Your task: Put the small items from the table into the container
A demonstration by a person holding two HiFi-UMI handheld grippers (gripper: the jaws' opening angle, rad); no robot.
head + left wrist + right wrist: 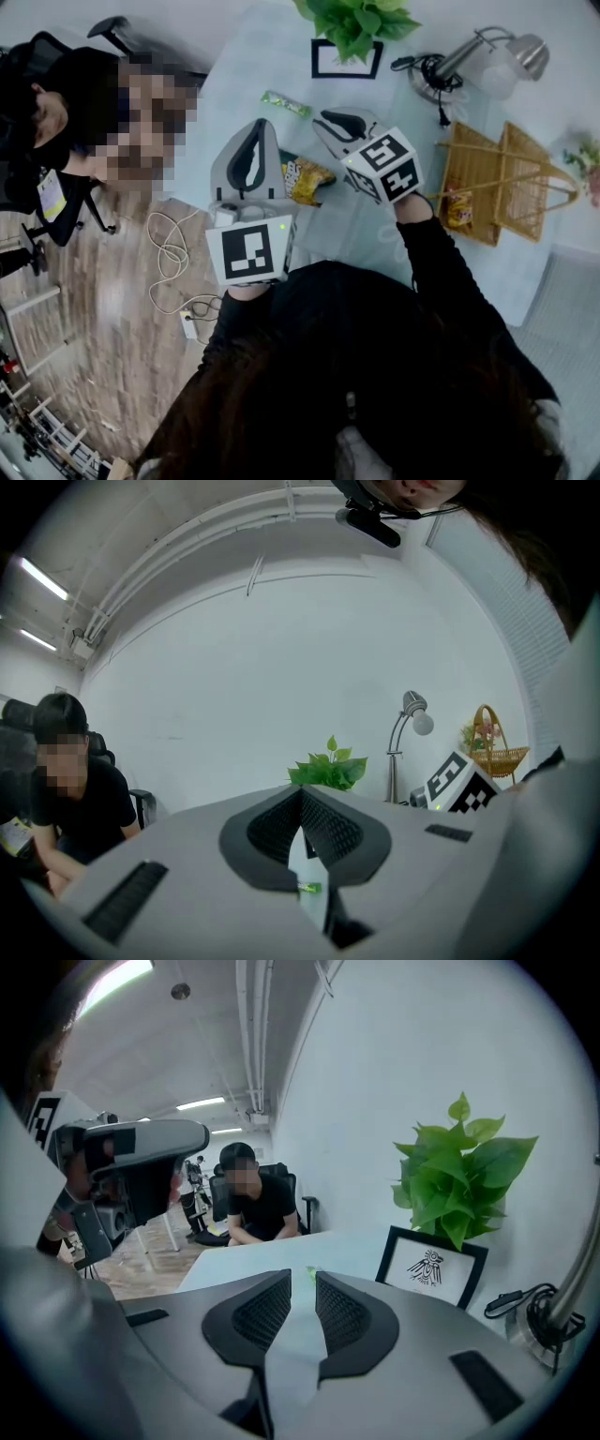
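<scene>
A: Left gripper [301, 797]?
B: Jaw tips together, nothing between them.
A: Right gripper [302, 1283]?
B: Jaws a narrow slit apart; empty; tilted down toward the table [253, 56].
A: Items?
B: Yellow snack packet [309, 180] lies on the table between the two grippers; green bar [285, 103] farther off, near the picture frame [345, 58]; another packet [458, 211] already sits in the basket [530, 155] at right, apart from both grippers.
</scene>
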